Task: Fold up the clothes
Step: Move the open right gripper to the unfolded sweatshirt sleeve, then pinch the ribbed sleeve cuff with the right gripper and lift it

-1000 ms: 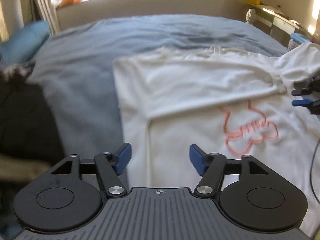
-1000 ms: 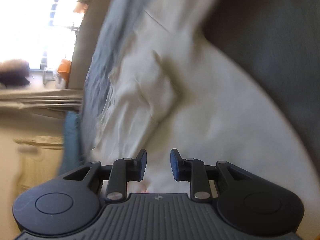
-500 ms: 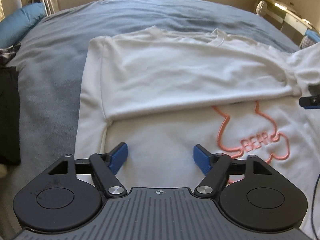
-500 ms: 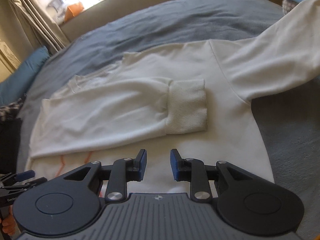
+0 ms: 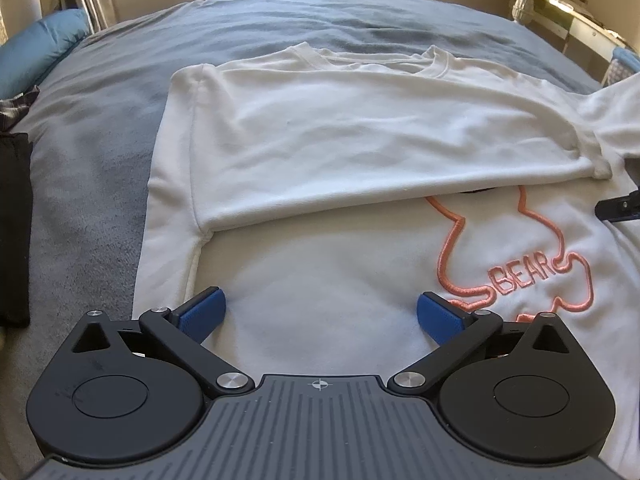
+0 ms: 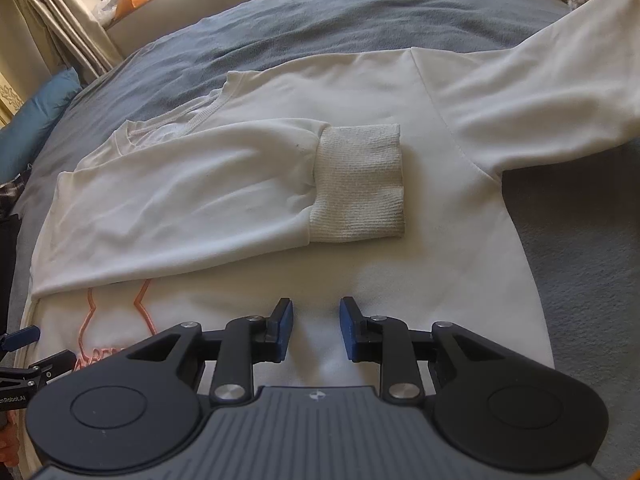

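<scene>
A white sweatshirt (image 5: 320,264) with an orange BEAR outline (image 5: 520,276) lies flat on the grey-blue bed (image 5: 100,128). One sleeve (image 6: 180,196) is folded across the chest, and its ribbed cuff (image 6: 358,184) rests near the middle. The other sleeve (image 6: 540,92) stretches out toward the upper right. My left gripper (image 5: 320,306) is wide open just above the lower body of the sweatshirt, holding nothing. My right gripper (image 6: 316,312) hovers over the fabric below the cuff, open by a narrow gap with nothing in it.
A blue pillow (image 5: 36,52) lies at the bed's far left corner. A black garment (image 5: 14,232) sits at the left edge. Curtains (image 6: 60,24) hang by a bright window ledge, and a desk (image 5: 560,12) stands at the back right.
The right gripper swung from a tilted view to level, facing the folded sleeve. The left gripper moved over the sweatshirt's lower body and its jaws spread wider.
</scene>
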